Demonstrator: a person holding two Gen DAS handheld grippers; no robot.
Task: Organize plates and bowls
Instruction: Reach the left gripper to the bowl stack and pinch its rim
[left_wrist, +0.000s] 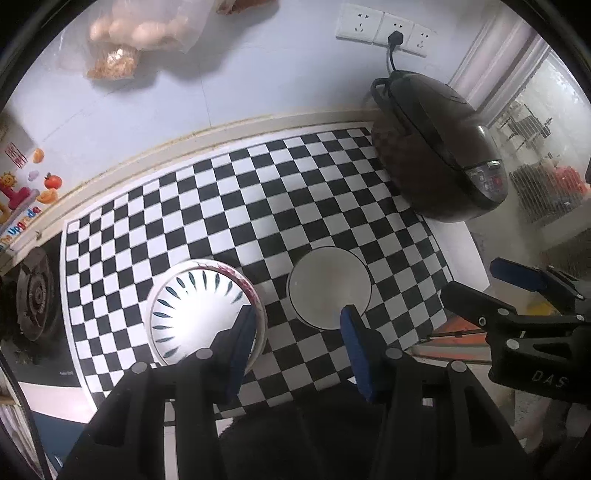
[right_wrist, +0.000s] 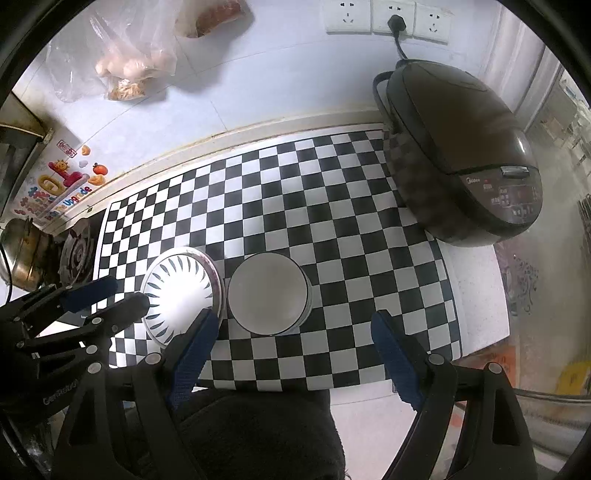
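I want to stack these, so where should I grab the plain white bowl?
Grip the plain white bowl by its rim, near edge, coming from above with one finger inside. It sits upright and open on the checkered mat, and the patterned bowl crowds its left side.

The left claw's (left_wrist: 297, 319) near finger covers the lower right rim of the patterned plate (left_wrist: 195, 306). In the right wrist view, the right claw's (right_wrist: 291, 325) finger hides the same plate's lower edge. Left of it, the pot (right_wrist: 20, 258) is cut off, as is the egg bag (left_wrist: 147, 26) far ahead.
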